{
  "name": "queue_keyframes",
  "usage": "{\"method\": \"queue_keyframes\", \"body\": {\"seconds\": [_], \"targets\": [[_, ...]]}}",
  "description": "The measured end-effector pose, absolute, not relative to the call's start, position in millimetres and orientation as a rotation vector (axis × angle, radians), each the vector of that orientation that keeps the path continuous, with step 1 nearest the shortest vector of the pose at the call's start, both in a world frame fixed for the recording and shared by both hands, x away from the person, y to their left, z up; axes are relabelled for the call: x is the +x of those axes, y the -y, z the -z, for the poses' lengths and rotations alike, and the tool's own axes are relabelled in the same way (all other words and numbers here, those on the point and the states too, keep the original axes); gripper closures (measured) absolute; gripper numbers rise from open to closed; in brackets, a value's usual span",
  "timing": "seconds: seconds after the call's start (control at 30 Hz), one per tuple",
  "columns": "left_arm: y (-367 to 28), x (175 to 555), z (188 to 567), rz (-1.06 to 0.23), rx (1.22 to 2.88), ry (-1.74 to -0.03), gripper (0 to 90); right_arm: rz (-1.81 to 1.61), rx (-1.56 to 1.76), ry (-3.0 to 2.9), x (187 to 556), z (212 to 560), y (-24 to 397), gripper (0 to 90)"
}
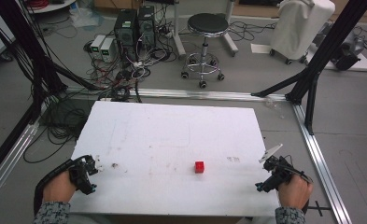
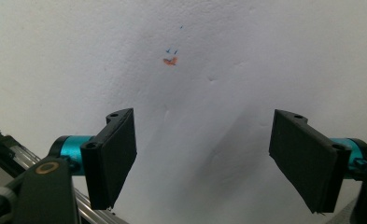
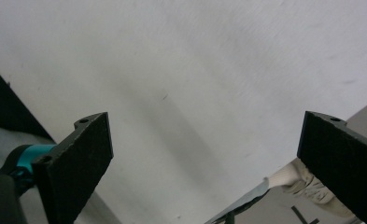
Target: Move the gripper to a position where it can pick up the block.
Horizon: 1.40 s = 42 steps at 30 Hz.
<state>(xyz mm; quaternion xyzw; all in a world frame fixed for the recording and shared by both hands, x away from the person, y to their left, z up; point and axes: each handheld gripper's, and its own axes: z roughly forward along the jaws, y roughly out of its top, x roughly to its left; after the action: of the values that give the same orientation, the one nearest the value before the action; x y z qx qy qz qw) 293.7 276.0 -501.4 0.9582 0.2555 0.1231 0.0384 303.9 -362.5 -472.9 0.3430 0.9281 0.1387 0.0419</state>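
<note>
Grey floor runs all around a white worktop (image 1: 172, 140), and lots of black cables (image 1: 69, 121) lie in a messy heap past its far left corner. Two computer boxes (image 1: 134, 25) stand on the floor back there. A black round stool (image 1: 208, 23) on little wheels stands behind the worktop, and something under a white cover (image 1: 300, 25) sits farther to the right. Black frame bars (image 1: 330, 42) lean up at both sides.

On the worktop sits one small red block (image 1: 199, 166). It is near the front edge, a bit right of the middle, and nothing touches it. A few small dark smudges (image 1: 114, 165) mark the white top to the left of it.

The left tool (image 1: 88, 172) is held in the person's left hand (image 1: 58, 188) at the front left corner of the worktop, well apart from the block. In the left gripper view its jaws stand wide apart over the bare white top, with a tiny orange and blue mark (image 2: 171, 59) ahead of them.

The right tool (image 1: 270, 175) is held in the right hand (image 1: 294, 191) at the front right corner, also well apart from the block. In the right gripper view its jaws are spread wide too, with nothing between them but the white worktop and its edge.
</note>
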Motion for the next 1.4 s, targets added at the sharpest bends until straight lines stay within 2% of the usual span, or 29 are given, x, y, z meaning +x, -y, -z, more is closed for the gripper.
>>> {"method": "queue_keyframes", "body": {"seconds": [0.33, 0.77, 1.4], "targets": [[-276.3, 294.9, 503.1, -0.395, 2.925, -0.779, 23.5, -0.495, 1.012, -2.789, 334.6, 447.0, 353.5, 2.6], [-278.4, 297.0, 505.2, -0.366, 2.916, -0.795, 23.6, -0.605, 0.751, -2.826, 372.6, 419.9, 305.2, 2.6], [-280.8, 298.0, 505.7, -0.374, 2.905, -0.799, 23.6, -0.467, 0.273, -2.968, 394.2, 422.3, 230.2, 2.6]]}}
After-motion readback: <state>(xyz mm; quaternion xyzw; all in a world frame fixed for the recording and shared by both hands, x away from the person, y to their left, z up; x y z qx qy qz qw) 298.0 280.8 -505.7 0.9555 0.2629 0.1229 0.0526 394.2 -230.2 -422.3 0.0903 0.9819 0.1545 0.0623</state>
